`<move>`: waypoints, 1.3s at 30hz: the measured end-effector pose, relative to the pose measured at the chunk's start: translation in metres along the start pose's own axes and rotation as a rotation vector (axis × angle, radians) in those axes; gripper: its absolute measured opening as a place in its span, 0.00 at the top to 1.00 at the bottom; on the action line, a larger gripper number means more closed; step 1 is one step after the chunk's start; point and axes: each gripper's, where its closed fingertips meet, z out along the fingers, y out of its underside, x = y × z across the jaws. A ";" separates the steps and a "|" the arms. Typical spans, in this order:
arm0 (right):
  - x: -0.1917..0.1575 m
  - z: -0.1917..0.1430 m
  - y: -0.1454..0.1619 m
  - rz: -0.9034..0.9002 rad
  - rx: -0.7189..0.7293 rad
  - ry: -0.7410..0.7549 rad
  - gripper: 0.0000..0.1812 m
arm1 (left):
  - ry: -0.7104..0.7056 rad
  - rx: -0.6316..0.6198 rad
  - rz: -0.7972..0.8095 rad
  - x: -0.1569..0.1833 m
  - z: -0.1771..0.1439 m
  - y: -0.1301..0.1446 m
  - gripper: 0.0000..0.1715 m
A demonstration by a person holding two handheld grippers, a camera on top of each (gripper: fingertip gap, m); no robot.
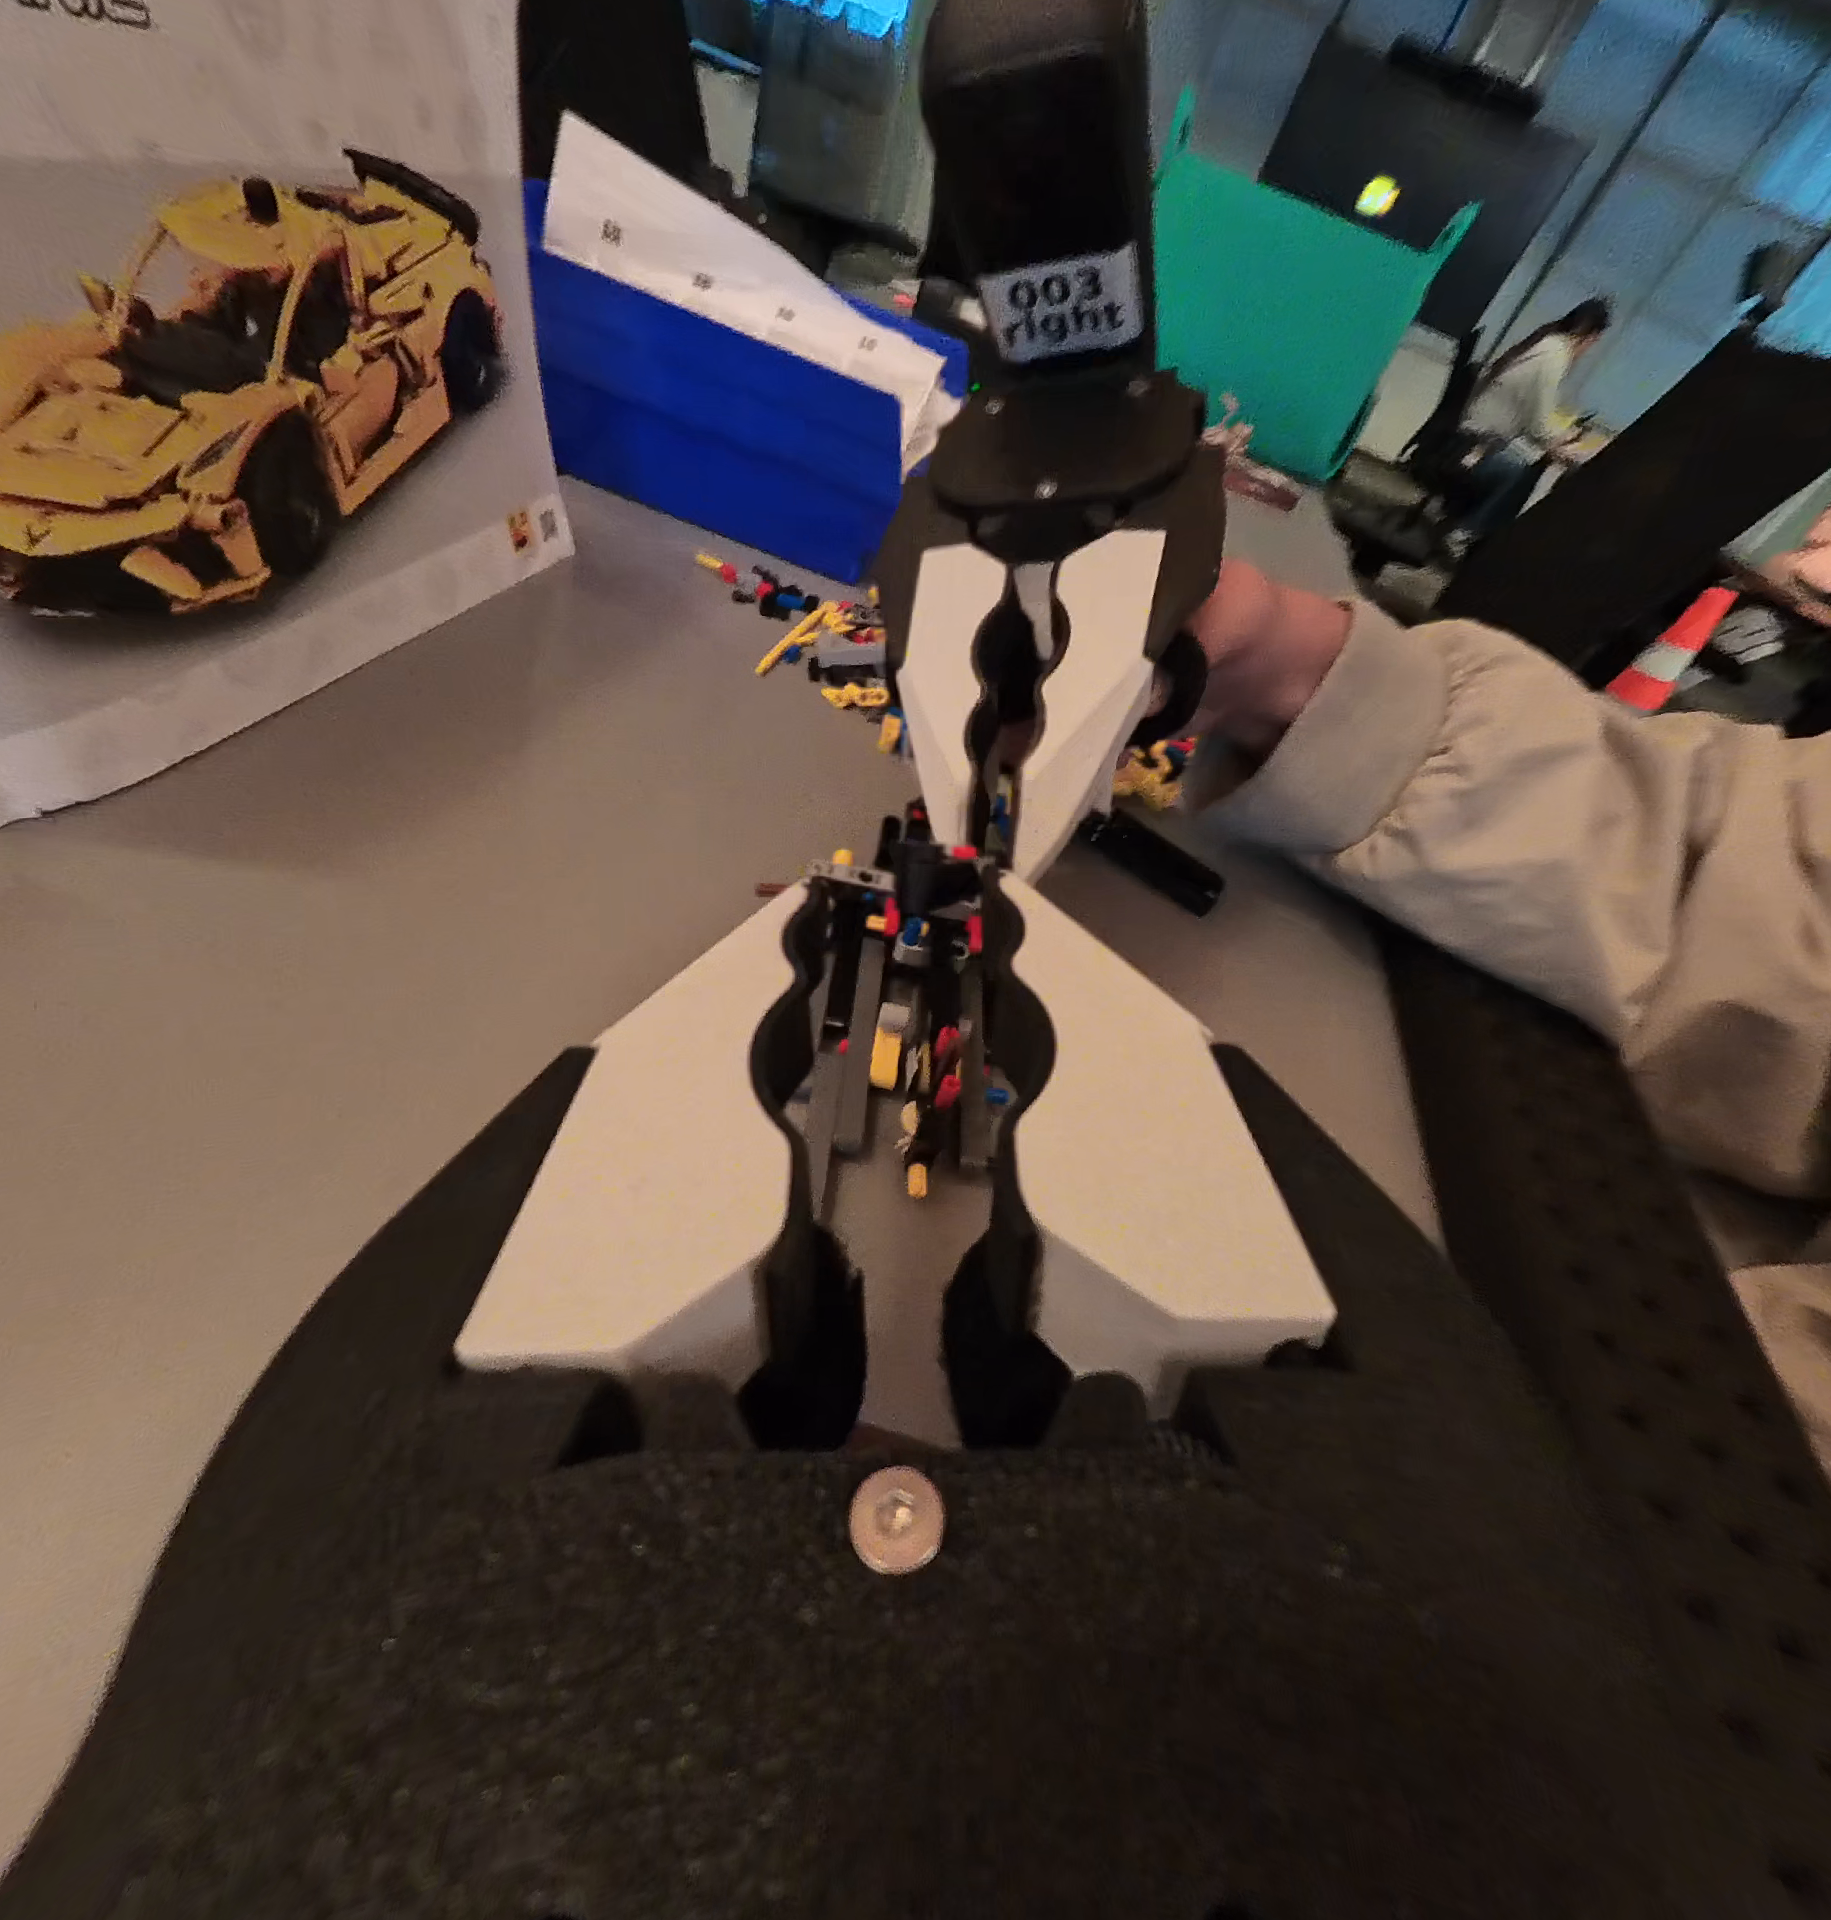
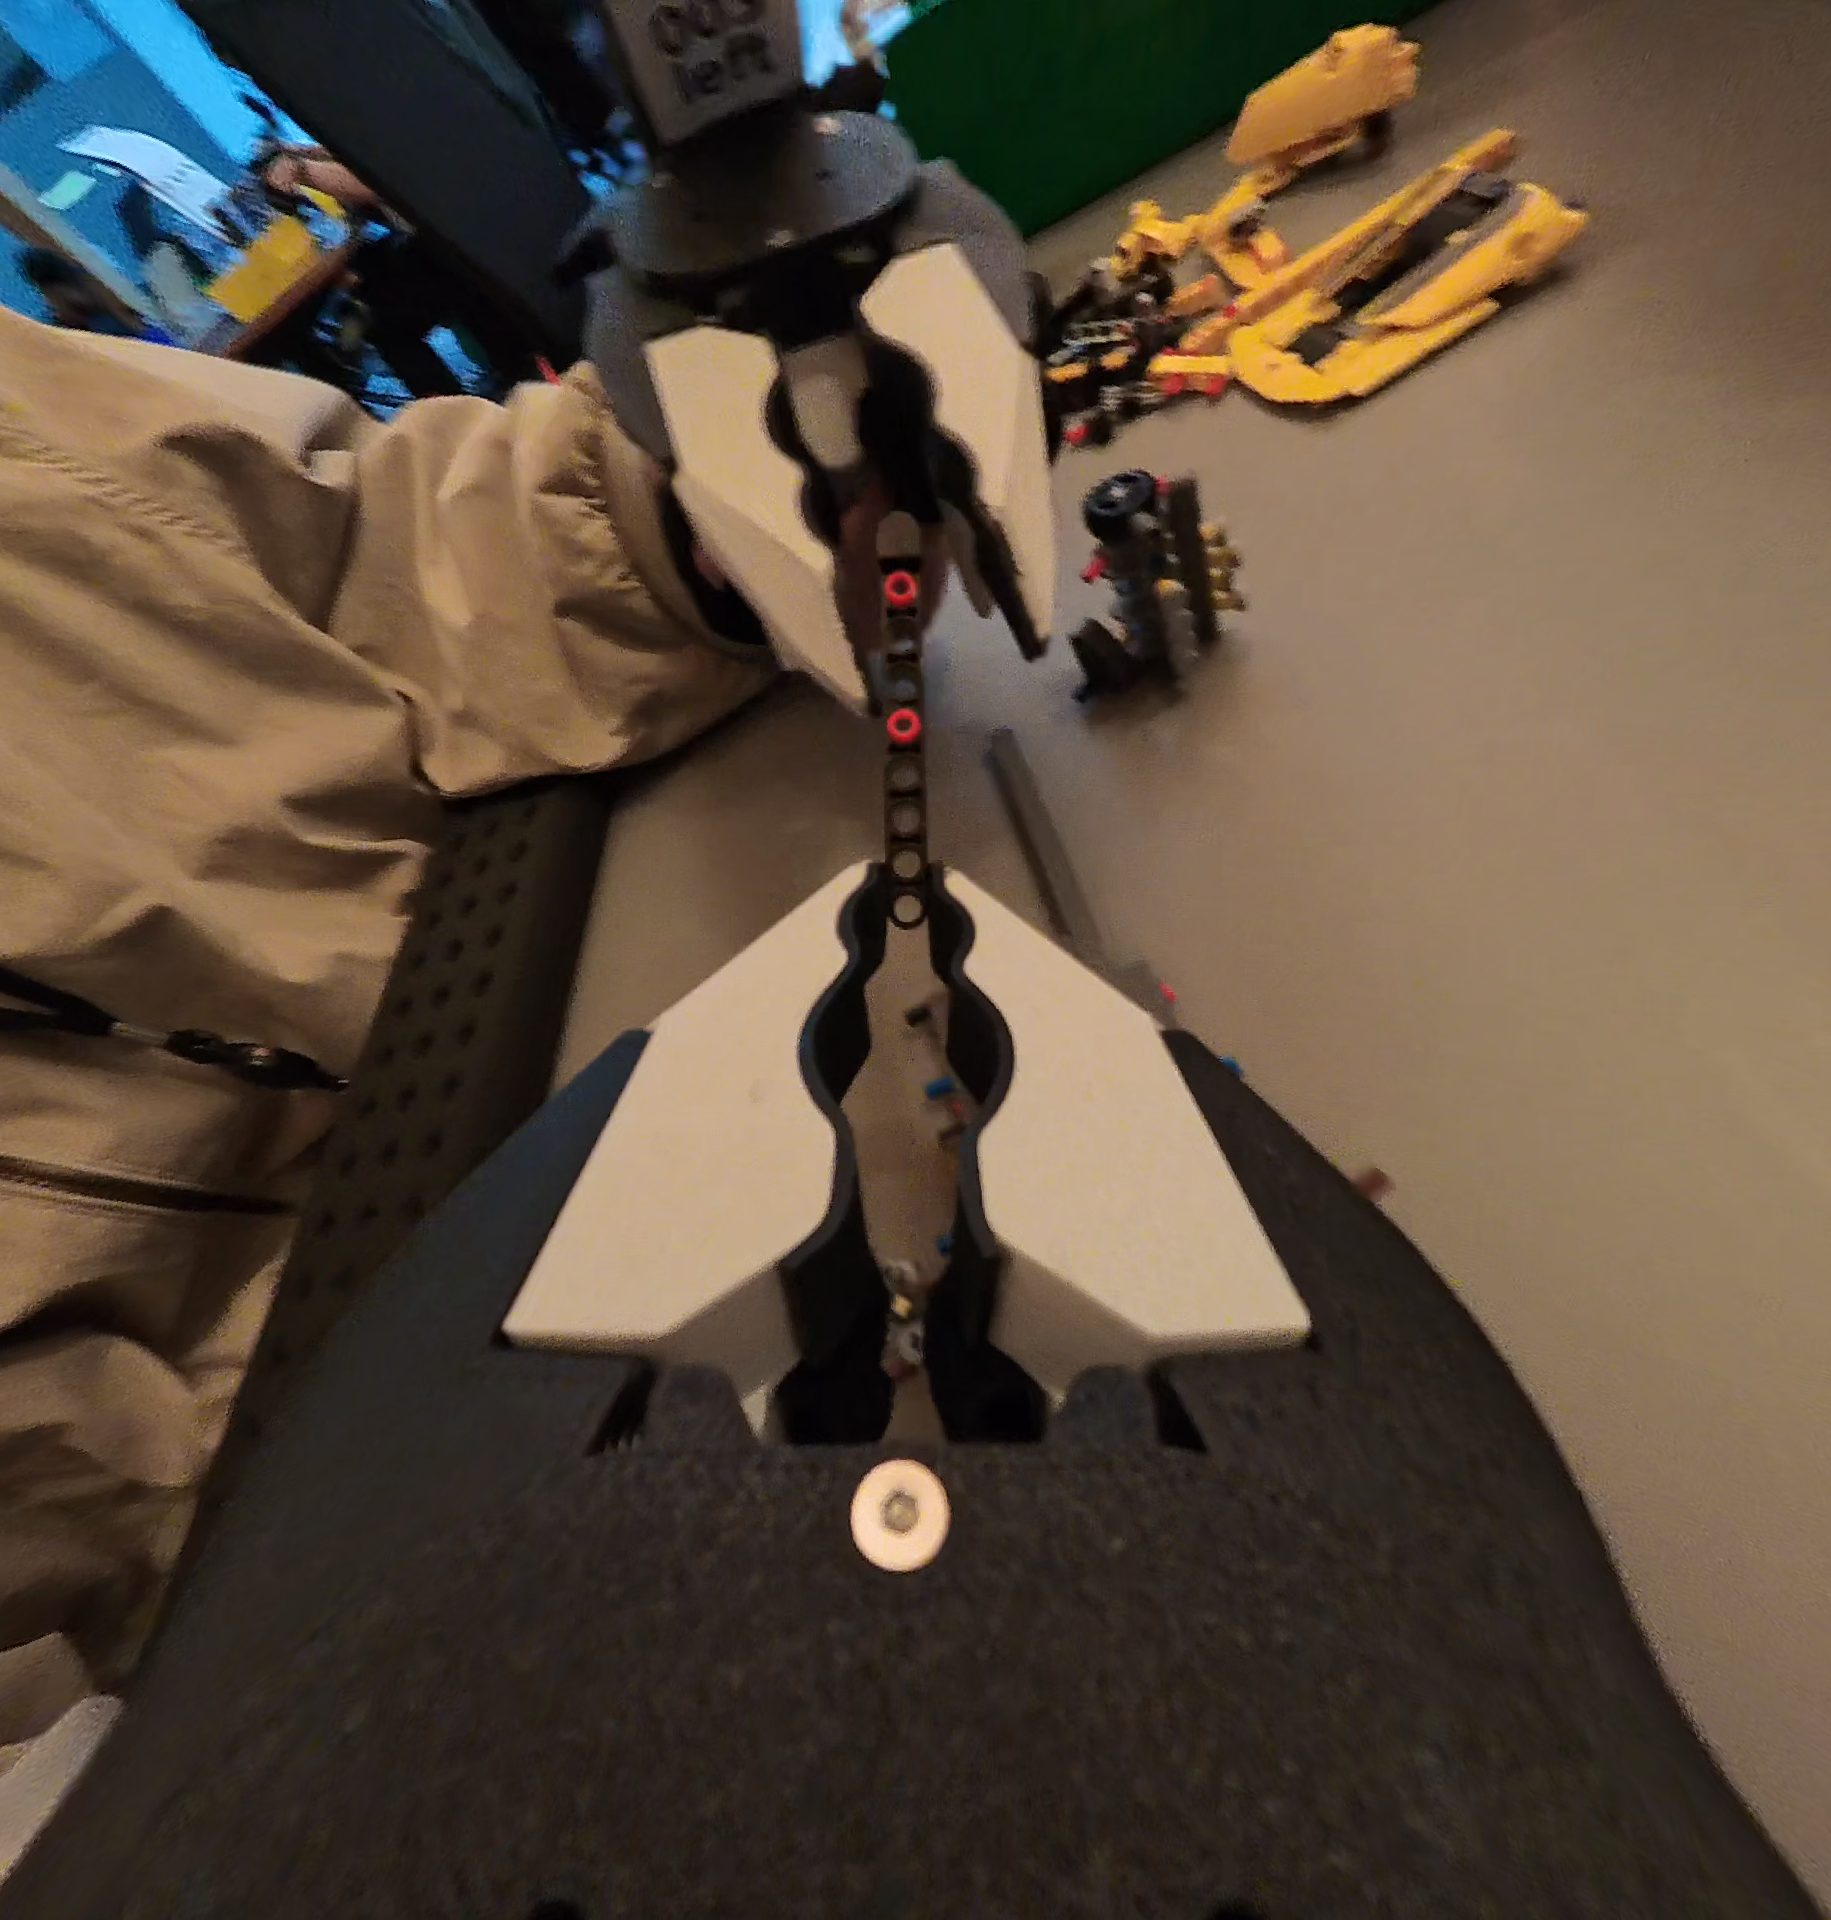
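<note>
Beam (image 2: 905,821) pinched by both grippers (box (image 1: 236,416) left-cam only).

Box with yellow car picture (image 1: 236,416), blue bin (image 1: 713,416), orange cone (image 1: 1669,649), yellow car body sections (image 2: 1378,281) on grey table (image 2: 1513,831).

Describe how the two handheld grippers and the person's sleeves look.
Both the left gripper and the right gripper have a textured black body with a silver screw, and two white wedge-shaped fingers lined with wavy black pads. Each carries a small label on its black housing. The sleeves are loose beige jacket fabric.
</note>
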 end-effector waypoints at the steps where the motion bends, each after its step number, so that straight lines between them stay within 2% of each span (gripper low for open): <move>1: -0.003 0.003 0.000 0.009 -0.001 -0.016 0.97 | 0.026 -0.003 0.006 0.003 -0.002 0.000 0.85; 2: -0.002 0.005 0.001 0.008 -0.012 -0.006 0.97 | 0.045 -0.012 0.023 0.006 -0.004 0.001 0.91; 5: 0.002 0.005 0.001 -0.022 -0.016 0.029 0.96 | 0.082 -0.042 0.101 0.017 -0.008 0.002 0.96; 8: 0.001 -0.002 -0.011 -0.037 0.058 0.033 0.97 | 0.066 -0.061 0.135 0.012 -0.023 -0.001 0.96; 9: 0.006 -0.005 -0.013 -0.063 0.071 0.072 1.00 | 0.030 -0.048 0.147 0.003 -0.034 -0.006 0.96; 12: 0.028 -0.014 -0.016 -0.143 0.102 0.242 0.87 | -0.155 -0.035 0.137 -0.039 -0.079 -0.017 0.96; 14: 0.038 -0.013 -0.008 -0.159 0.054 0.295 0.83 | -0.309 -0.123 0.140 -0.070 -0.103 -0.003 0.96; 16: 0.046 -0.008 0.000 -0.174 -0.001 0.346 0.82 | -0.421 -0.156 0.119 -0.092 -0.118 0.006 0.96; 18: 0.048 -0.001 0.004 -0.185 -0.033 0.357 0.81 | -0.433 -0.205 0.075 -0.096 -0.128 0.014 0.96; 21: 0.050 0.003 0.011 -0.171 -0.074 0.366 0.80 | -0.356 -0.349 0.018 -0.081 -0.148 0.039 0.96; 23: 0.051 0.002 0.014 -0.167 -0.082 0.368 0.80 | -0.369 -0.425 0.000 -0.081 -0.157 0.058 0.96; 25: 0.053 0.000 0.013 -0.164 -0.074 0.374 0.81 | -0.322 -0.497 -0.023 -0.075 -0.155 0.077 0.96; 29: 0.058 -0.012 0.016 -0.153 -0.090 0.401 0.81 | -0.368 -0.567 -0.042 -0.089 -0.141 0.093 0.96; 32: 0.056 -0.025 0.021 -0.129 -0.094 0.384 0.80 | -0.355 -0.655 -0.039 -0.087 -0.132 0.111 0.94; 35: 0.042 -0.027 0.034 -0.096 -0.149 0.288 0.77 | -0.342 -0.635 -0.021 -0.081 -0.126 0.104 0.80; 39: 0.018 -0.015 0.041 -0.209 -0.206 0.197 0.79 | -0.421 -0.523 0.055 -0.085 -0.128 0.070 0.76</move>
